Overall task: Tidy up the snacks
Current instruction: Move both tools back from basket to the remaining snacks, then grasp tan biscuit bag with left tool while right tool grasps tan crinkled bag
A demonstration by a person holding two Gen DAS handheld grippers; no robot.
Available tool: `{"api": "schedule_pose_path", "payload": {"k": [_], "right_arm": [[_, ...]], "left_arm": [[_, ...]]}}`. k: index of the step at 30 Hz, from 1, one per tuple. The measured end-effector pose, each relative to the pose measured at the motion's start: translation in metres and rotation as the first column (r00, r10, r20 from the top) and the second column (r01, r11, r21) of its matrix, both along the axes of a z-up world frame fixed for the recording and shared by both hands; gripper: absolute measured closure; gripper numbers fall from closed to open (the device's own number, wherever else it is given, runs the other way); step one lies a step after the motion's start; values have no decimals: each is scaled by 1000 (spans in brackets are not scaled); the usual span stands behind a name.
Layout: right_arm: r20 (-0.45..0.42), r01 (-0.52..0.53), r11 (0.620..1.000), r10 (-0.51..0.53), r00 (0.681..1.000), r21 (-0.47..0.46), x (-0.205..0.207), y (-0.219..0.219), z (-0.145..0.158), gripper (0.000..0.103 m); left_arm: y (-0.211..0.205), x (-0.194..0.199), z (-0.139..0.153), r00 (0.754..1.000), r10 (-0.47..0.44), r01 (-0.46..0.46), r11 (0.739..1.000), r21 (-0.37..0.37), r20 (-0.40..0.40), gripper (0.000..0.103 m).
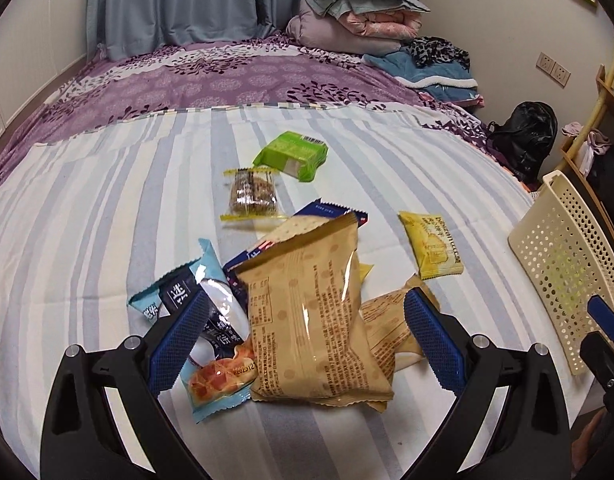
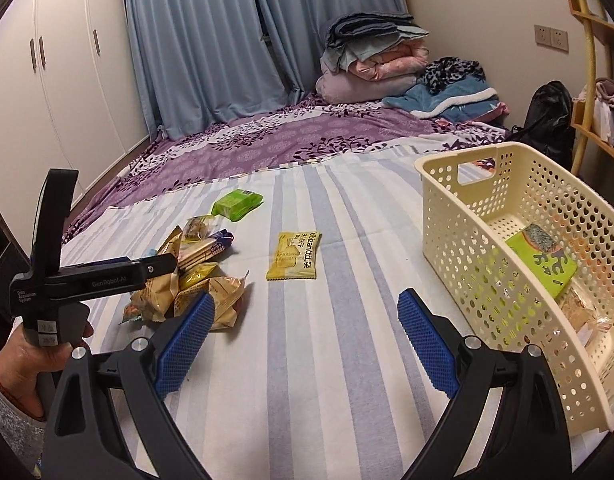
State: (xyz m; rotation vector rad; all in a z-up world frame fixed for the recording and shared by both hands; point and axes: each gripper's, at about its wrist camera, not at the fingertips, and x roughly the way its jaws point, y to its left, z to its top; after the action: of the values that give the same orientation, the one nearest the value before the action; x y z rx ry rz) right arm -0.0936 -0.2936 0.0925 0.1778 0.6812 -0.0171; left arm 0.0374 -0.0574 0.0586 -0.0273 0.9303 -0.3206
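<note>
Hovering with left tongs (image 1: pixel 303 340) wide over the tan crinkly plastic snack packet (image 1: pixel 311 312) atop the near pile on the striped bed (image 1: pixel 107 200), light, slippery, best pinched across its middle.

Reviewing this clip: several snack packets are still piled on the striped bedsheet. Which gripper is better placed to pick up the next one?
Left. The left gripper is open with its pads either side of the tan packet atop the pile. The right gripper is open over bare sheet, between the pile and the basket.
</note>
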Motion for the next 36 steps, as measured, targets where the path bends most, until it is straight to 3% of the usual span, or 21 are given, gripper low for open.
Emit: {"api": "schedule_pose_path", "payload": {"k": [6,9,13,27,33,36], "right_arm": [[-16,-6,1000,6,1000,0,4,1,-5,11],[-30,-17,1000,17,999,0,7,4,-8,11],[-52,-48,999,48,997,4,11,13,-15,11],[-144,-255,965,261,955,55,48,72,-42,11],[-187,-303,953,300,936,11,74,97,-54,11],[-213,-316,949,307,928,-11,85,102,-63,5]], "left_arm": [[7,5,-18,1000,18,-18,1000,2,-23,19],[8,6,-19,1000,14,-14,1000,-2,-16,20],[8,5,-14,1000,-5,5,1000,-25,-2,40],[45,-7,18,998,34,-29,995,-94,50,45],[65,-12,26,996,64,-58,993,-107,61,45],[75,-14,27,995,81,-74,991,-111,62,45]]}}
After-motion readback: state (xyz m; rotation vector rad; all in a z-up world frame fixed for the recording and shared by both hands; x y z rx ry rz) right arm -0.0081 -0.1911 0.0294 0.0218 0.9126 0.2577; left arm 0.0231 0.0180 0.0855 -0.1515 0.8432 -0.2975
